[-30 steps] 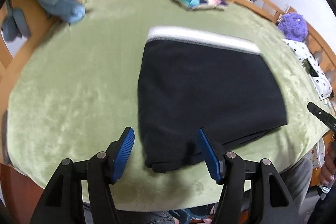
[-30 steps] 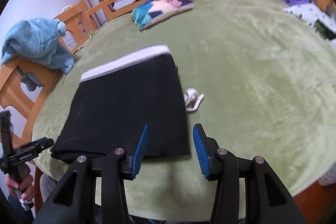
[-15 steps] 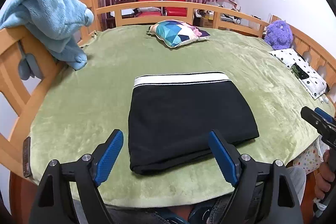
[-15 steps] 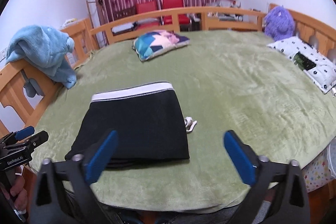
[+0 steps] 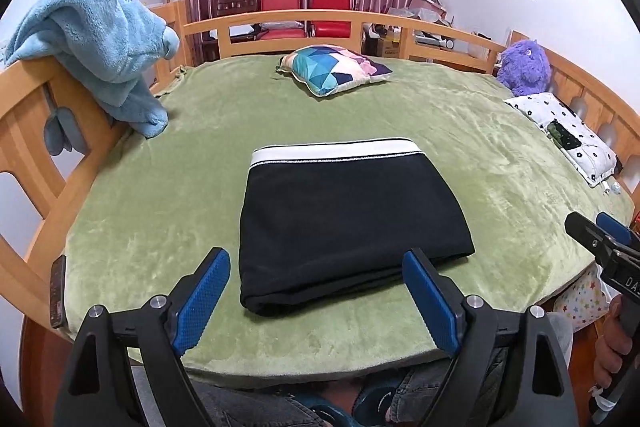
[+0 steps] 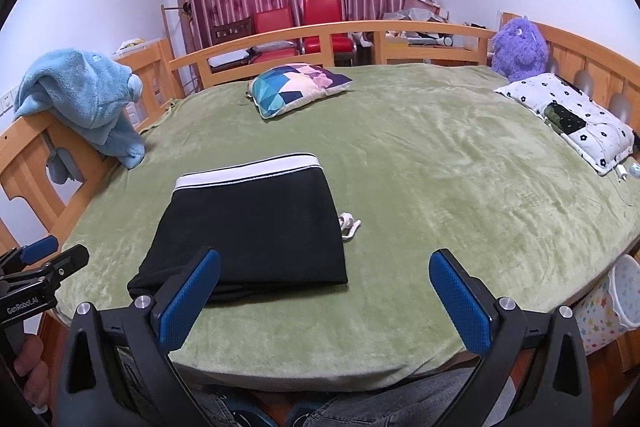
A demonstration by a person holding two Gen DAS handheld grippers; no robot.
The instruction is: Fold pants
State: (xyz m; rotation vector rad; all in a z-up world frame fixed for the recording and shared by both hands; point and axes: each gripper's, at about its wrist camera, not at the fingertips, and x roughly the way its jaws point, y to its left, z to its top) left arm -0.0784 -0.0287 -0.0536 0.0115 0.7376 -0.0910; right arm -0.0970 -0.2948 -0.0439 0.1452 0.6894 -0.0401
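Pants, black knit with white waistband [image 5: 344, 223], lying folded flat on green plush bed cover [image 5: 160, 211], just ahead of both claws. Left claw [image 5: 316, 301] opening, empty; right claw [image 6: 326, 301] gaping wide, empty. Backing off gently, avoiding snagging near edge; checking layers staying square.

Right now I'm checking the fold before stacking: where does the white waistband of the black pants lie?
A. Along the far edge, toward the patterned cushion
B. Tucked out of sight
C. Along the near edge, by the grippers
A: the white waistband runs along the far edge of the folded black pants, toward the patterned cushion.
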